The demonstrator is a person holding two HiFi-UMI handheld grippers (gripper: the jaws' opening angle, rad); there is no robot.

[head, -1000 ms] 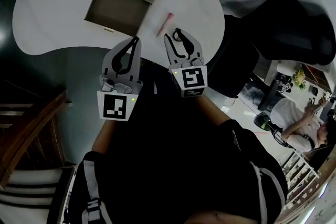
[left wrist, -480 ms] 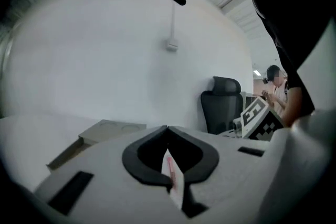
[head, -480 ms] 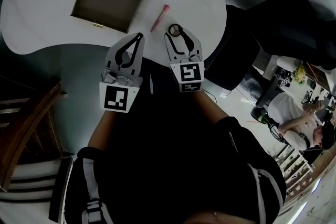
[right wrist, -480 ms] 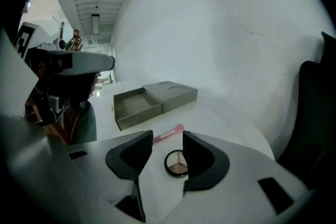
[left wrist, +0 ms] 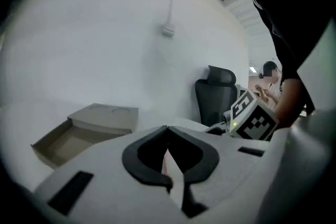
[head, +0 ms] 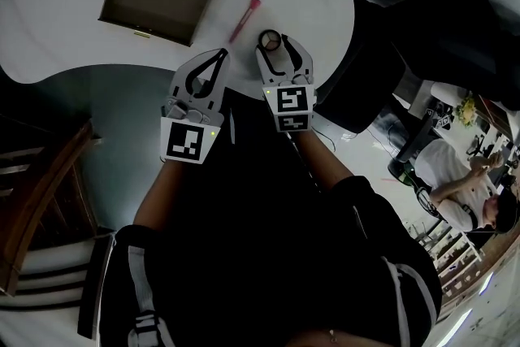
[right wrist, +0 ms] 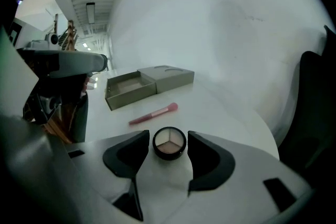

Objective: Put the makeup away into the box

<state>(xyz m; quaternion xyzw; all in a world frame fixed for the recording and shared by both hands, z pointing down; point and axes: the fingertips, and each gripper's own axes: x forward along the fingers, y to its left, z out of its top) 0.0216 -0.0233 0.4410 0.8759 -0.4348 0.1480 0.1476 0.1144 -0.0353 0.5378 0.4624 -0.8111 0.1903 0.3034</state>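
Note:
A round eyeshadow compact [right wrist: 169, 144] lies on the white table [head: 65, 28], near its front edge. My right gripper [right wrist: 168, 137] is open around it. Its jaws have just been opening, and the pads stand a little off the compact on both sides. In the head view the compact [head: 269, 38] shows between the right gripper's [head: 277, 46] fingers. A pink makeup brush [head: 244, 19] lies just beyond, and the brush [right wrist: 153, 113] points toward the open tan box [head: 154, 0]. My left gripper [head: 220, 55] is shut and empty, over the table edge left of the right one.
The box [right wrist: 142, 84] has its lid laid back flat behind it. A black office chair [left wrist: 217, 93] stands past the table's right side. A wooden chair [head: 45, 191] is at the lower left, and a seated person [head: 459, 191] is far right.
Both grippers have come down and forward to the table edge. The right jaws have spread wider, with the compact now between them. The left jaws stay shut.

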